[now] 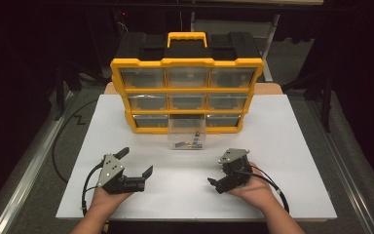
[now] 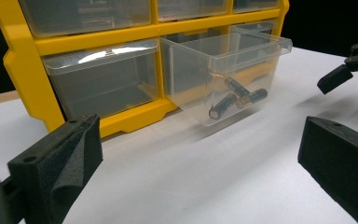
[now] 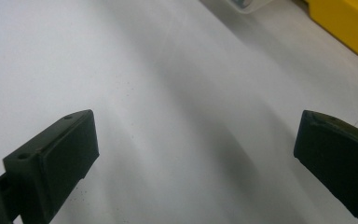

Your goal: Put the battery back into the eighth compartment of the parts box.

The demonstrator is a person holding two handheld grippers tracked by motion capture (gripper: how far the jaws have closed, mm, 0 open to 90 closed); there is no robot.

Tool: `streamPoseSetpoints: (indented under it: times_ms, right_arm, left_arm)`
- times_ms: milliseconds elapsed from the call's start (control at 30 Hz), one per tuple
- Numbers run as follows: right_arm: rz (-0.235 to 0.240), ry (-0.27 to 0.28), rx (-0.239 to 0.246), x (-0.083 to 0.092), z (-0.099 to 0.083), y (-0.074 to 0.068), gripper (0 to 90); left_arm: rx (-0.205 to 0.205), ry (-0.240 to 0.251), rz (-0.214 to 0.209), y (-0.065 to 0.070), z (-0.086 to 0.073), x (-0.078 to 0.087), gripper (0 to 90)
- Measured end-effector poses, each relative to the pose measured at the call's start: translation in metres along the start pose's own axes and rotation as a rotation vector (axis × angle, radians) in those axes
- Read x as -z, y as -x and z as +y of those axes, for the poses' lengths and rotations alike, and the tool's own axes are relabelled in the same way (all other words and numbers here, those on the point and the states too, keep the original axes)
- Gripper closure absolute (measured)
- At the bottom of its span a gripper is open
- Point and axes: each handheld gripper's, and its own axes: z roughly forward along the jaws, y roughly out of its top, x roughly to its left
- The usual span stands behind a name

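Observation:
A yellow and black organizer with clear drawers stands at the back of the white board. Its bottom middle drawer is pulled out toward me, and a few batteries lie in its front end. In the left gripper view the drawer and the batteries sit ahead and a little right. My left gripper rests low at the front left, open and empty. My right gripper is at the front right, open and empty, over bare board.
The white board lies on a table with dark floor around it. The other drawers of the organizer are shut. A cable trails from each gripper toward the front edge. The organizer's yellow base shows at the top right of the right gripper view.

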Motion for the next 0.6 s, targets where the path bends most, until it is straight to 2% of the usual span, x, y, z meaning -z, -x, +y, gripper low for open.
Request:
streamPoseSetpoints:
  times_ms: [67,133,200,300,467,600]
  right_arm:
    - [-0.009,0.036,-0.028,0.000,-0.006,0.000,1.0]
    - [-0.024,0.068,-0.034,0.000,-0.011,-0.001,1.0]
    - [-0.021,0.102,-0.061,0.003,-0.013,0.000,1.1]
    - [-0.044,0.152,-0.085,0.007,-0.015,0.002,1.7]
    - [-0.058,0.175,-0.101,0.009,-0.019,0.003,2.1]
    - [-0.059,0.190,-0.115,0.009,-0.020,0.003,2.8]
  left_arm:
    - [0.001,-0.002,0.001,0.000,0.000,-0.001,0.7]
    - [0.001,-0.003,0.002,0.000,-0.001,-0.001,0.7]
    - [0.001,-0.004,0.002,0.000,-0.001,-0.001,0.7]
    - [0.007,-0.004,0.003,-0.001,-0.001,-0.002,0.7]
    - [0.021,-0.015,0.012,-0.004,-0.003,-0.003,0.7]
    - [0.017,-0.001,0.009,-0.003,-0.002,-0.002,0.6]
